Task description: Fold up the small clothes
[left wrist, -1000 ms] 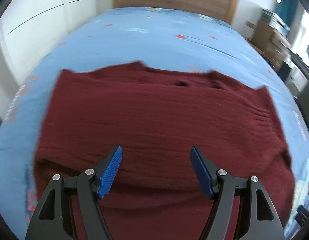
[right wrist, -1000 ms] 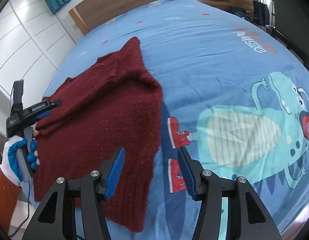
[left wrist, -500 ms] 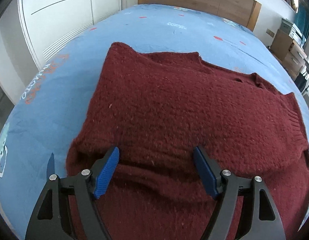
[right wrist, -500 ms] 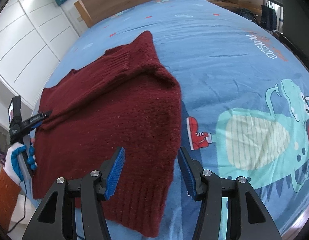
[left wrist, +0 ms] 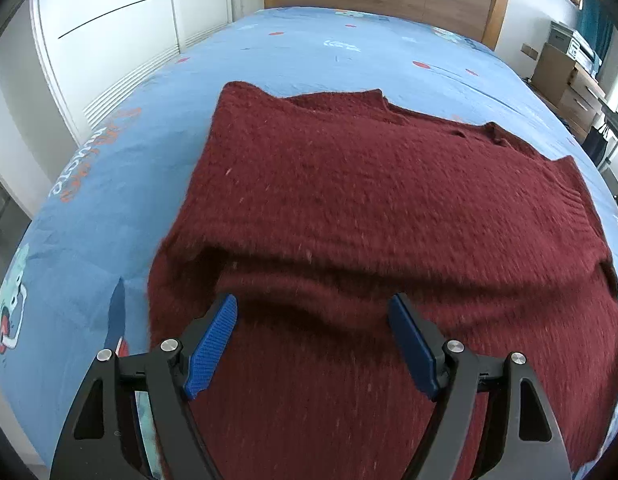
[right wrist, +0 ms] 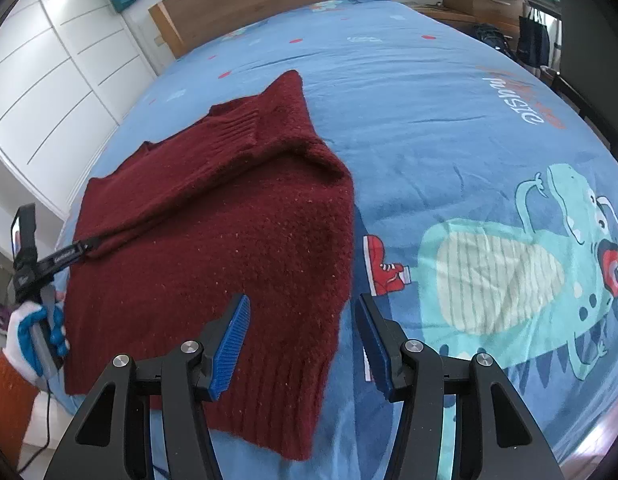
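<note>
Sweater (left wrist: 369,216), dark red knit, lies spread on the blue bed (left wrist: 309,52) in our left wrist view, with a folded layer ending in a thick ridge just ahead of the left tool (left wrist: 313,320), whose pads stand wide apart over the knit with nothing pinched; we judge it is placed there to take that fold edge. From the right wrist view we see what the left cannot: the right tool (right wrist: 301,320) hangs part-open and empty over the sweater's right edge, the ribbed hem nearest us, and a gloved hand (right wrist: 33,332) carrying the left tool at the far side.
</note>
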Demonstrator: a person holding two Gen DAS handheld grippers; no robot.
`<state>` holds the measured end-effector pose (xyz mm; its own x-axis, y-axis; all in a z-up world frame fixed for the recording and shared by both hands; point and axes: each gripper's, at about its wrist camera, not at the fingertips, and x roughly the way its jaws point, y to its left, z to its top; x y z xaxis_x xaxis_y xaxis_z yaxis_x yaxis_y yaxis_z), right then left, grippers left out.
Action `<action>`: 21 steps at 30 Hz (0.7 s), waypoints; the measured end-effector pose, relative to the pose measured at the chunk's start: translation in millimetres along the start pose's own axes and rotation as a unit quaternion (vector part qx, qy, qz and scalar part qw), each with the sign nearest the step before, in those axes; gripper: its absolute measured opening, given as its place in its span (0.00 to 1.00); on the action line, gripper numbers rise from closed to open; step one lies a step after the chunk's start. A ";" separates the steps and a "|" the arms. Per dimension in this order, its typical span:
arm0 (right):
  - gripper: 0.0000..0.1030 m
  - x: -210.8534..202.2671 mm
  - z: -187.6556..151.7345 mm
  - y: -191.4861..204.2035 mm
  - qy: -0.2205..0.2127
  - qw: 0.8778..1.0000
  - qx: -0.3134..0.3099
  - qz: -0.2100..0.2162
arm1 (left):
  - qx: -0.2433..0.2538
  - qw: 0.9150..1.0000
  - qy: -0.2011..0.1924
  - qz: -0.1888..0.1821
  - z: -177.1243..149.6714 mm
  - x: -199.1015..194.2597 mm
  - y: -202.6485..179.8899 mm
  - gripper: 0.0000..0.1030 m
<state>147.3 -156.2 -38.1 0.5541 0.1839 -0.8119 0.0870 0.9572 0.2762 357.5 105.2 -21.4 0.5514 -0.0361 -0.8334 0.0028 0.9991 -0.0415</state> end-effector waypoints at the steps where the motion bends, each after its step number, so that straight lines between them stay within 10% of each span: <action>1: 0.55 -1.6 -0.9 0.5 -0.001 1.000 -0.001 0.000 | -0.002 1.000 -0.001 0.000 -3.0 -3.7 1.8 0.71; 21: 0.55 -39.5 -33.1 0.0 -0.010 1.000 0.009 0.002 | -0.054 0.998 -0.012 0.029 -78.7 -97.4 63.5 0.72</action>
<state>98.0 -156.1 -23.0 0.5711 0.1821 -0.8004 0.1006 0.9522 0.2884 238.3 170.6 13.8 0.5674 0.0228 -0.8232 -0.1192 0.9914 -0.0547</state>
